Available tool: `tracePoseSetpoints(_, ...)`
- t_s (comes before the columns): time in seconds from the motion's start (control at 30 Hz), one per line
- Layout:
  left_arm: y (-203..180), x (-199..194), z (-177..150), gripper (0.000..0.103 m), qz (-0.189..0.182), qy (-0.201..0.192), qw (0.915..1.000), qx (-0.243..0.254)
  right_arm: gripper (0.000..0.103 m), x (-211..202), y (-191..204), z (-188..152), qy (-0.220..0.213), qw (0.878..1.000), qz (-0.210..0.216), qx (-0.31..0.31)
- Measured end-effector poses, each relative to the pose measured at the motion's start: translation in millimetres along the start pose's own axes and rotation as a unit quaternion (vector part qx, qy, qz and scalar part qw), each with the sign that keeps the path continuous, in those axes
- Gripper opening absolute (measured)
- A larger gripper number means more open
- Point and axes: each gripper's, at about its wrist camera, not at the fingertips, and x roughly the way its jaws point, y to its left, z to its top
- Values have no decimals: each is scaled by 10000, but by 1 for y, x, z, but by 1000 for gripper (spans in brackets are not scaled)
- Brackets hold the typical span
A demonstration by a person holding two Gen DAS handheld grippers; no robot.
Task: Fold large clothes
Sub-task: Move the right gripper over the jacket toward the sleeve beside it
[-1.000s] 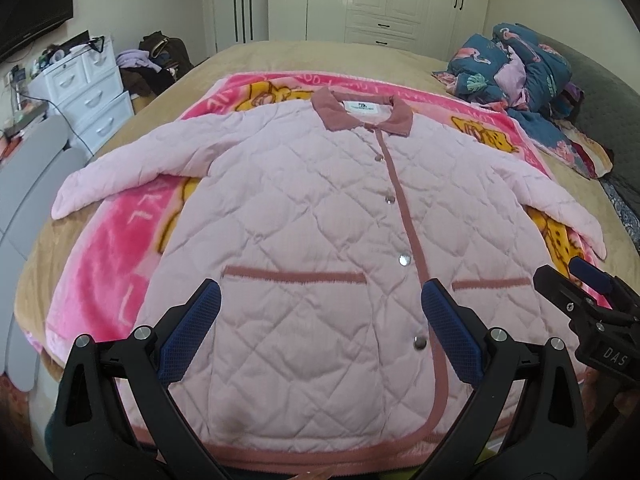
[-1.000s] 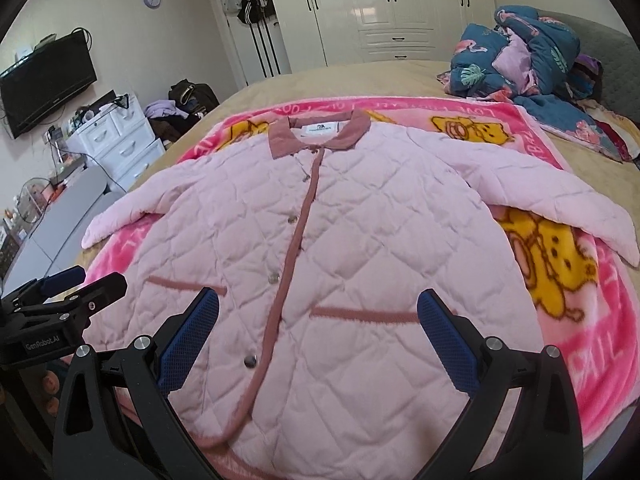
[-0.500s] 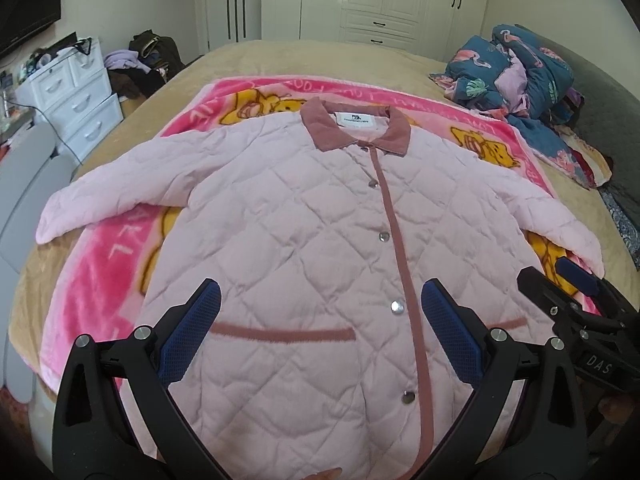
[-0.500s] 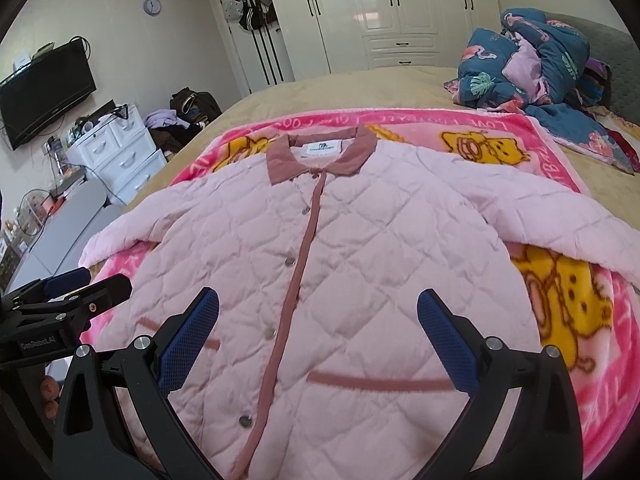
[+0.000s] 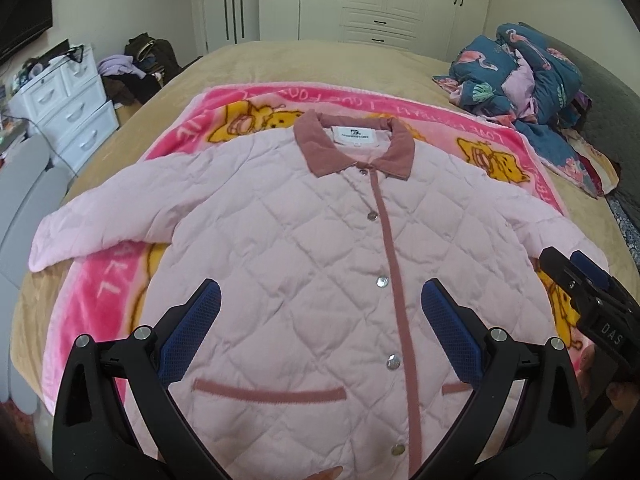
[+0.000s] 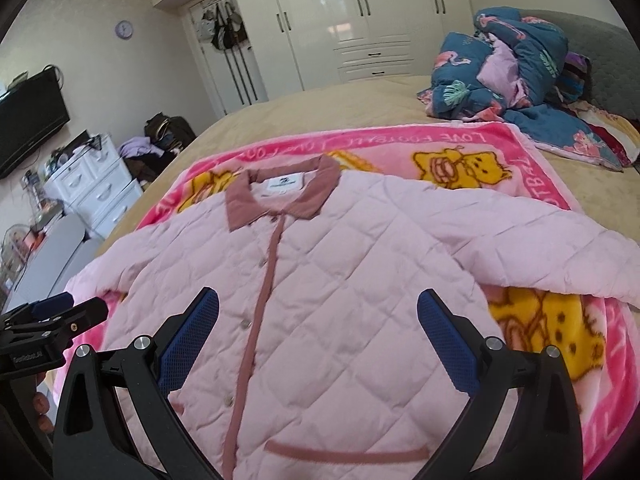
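Observation:
A pale pink quilted jacket (image 5: 304, 240) with a dusty-rose collar and front strip lies flat, front up, sleeves spread, on a pink cartoon blanket (image 5: 224, 120). It also shows in the right wrist view (image 6: 340, 280). My left gripper (image 5: 320, 300) is open and empty, held above the jacket's lower front. My right gripper (image 6: 318, 308) is open and empty above the jacket's right half. In the left wrist view the right gripper (image 5: 576, 276) shows at the right edge; in the right wrist view the left gripper (image 6: 64, 312) shows at the left edge.
The blanket lies on a tan bed (image 5: 320, 60). A heap of blue patterned bedding (image 5: 520, 76) sits at the far right. White drawers (image 5: 68, 108) and a clothes pile (image 5: 136, 72) stand left of the bed. White wardrobes (image 6: 360, 20) line the back wall.
Both grippers have moved forward over the jacket towards the collar; the hem has dropped out of view. Both stay open. The jacket has not moved.

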Motion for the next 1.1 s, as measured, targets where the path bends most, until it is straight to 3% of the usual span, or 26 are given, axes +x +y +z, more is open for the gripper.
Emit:
tracePoseSetpoints(0.6, -59, 49, 53, 94, -255, 127, 9991, 313, 99, 19, -86, 31, -165, 9953, -624, 722)
tracePoseSetpoints(0.87, -82, 74, 59, 94, -563, 241, 9972, 428, 99, 27, -134, 25, -137, 9879, -1008, 1169)
tracePoseSetpoints(1.1, -93, 104, 60, 94, -512, 435, 9966, 471, 99, 25, -173, 20, -211, 9797, -1312, 1500)
